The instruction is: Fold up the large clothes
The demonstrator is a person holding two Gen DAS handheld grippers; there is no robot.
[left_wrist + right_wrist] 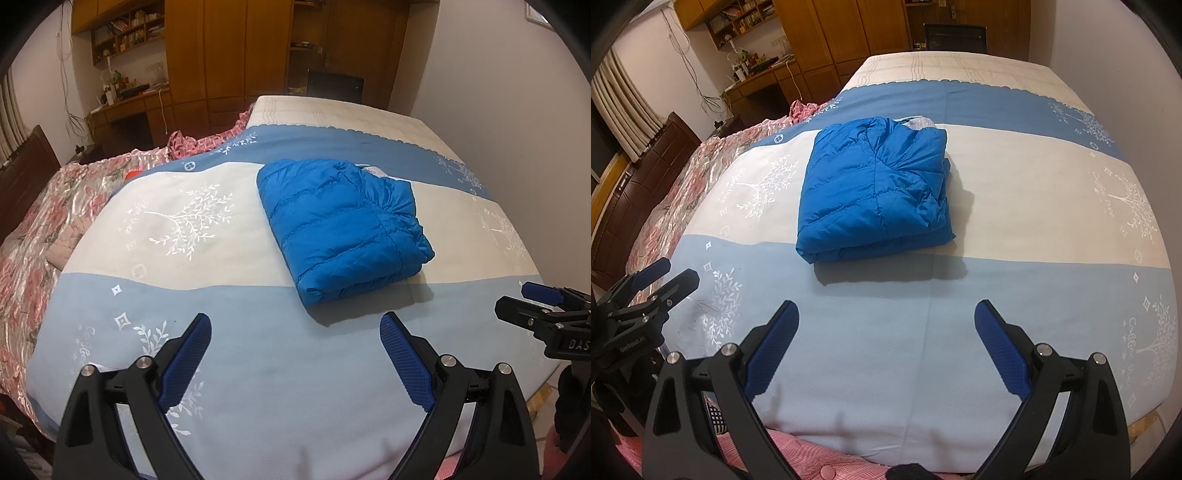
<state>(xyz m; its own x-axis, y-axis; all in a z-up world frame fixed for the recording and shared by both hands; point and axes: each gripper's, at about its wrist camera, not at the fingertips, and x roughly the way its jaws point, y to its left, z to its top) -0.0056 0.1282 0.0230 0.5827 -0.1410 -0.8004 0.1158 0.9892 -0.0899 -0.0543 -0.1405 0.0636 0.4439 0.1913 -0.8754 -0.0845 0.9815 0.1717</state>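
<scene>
The blue puffer jacket (343, 229) lies folded into a compact block on the cream band of the bedspread (207, 332), near the middle of the bed, so the folding looks finished. The left gripper (295, 358) and right gripper (886, 347) hover near the bed's front edge, jaws apart, holding nothing. Only the right wrist view shows pink checked fabric (812, 454) below that edge.

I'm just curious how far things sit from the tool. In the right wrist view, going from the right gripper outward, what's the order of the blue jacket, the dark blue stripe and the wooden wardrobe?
From the right gripper:
1. Blue jacket, mid-bed, slightly left.
2. Dark blue stripe, across the bed beyond it.
3. Wooden wardrobe, against the back wall.
</scene>
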